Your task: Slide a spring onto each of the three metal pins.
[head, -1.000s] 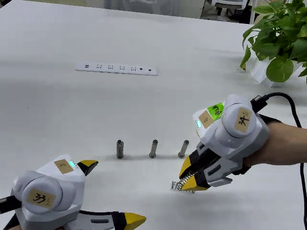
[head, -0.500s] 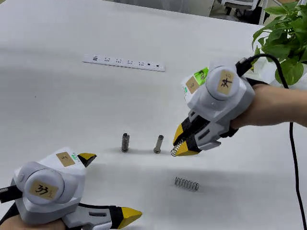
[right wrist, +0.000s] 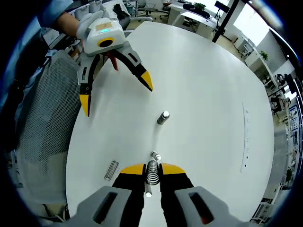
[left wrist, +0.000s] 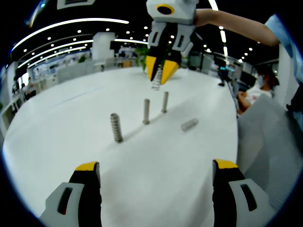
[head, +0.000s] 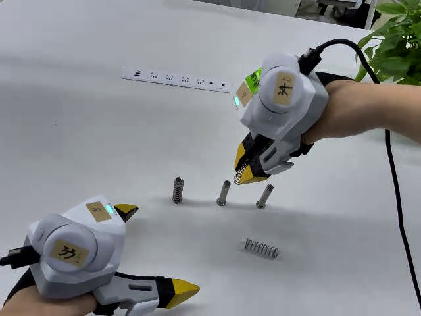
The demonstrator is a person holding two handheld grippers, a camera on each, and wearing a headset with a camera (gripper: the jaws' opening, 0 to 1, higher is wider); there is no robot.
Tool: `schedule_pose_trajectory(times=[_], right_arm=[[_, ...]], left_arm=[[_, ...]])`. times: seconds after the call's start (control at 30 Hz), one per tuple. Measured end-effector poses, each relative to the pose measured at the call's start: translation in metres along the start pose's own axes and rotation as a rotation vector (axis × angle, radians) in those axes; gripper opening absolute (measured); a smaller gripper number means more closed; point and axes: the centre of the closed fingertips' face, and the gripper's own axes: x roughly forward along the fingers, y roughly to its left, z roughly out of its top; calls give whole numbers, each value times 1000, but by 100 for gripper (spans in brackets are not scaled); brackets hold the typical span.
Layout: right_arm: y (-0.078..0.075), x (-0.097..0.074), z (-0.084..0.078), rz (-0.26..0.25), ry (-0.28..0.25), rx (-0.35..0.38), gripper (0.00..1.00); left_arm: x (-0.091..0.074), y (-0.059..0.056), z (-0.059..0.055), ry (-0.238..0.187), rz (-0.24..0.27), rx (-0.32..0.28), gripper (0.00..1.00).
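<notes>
My right gripper (head: 245,172) pinches a spring (head: 238,177) near its top, lower coils free: probably light, soft, buckle-prone. Next pin (head: 223,193) at 7 o'clock; left gripper (head: 154,251) wide.

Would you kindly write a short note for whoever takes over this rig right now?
Left gripper: open, holding nothing.
Right gripper: shut on a spring, in the air just above the middle pin and right pin, both bare.
Done: left pin has its spring.
Left to do: those two pins; a spare spring lies on the table near them.
</notes>
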Motion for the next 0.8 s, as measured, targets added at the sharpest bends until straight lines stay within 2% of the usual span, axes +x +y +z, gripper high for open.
schedule_pose_trajectory(times=[0.4, 0.8], right_arm=[[-7, 15, 0, 34, 29, -37, 13], [-7, 23, -1, 48, 48, -54, 13]], left_arm=[[1, 4, 1, 5, 5, -2, 100], [1, 5, -3, 12, 0, -14, 100]])
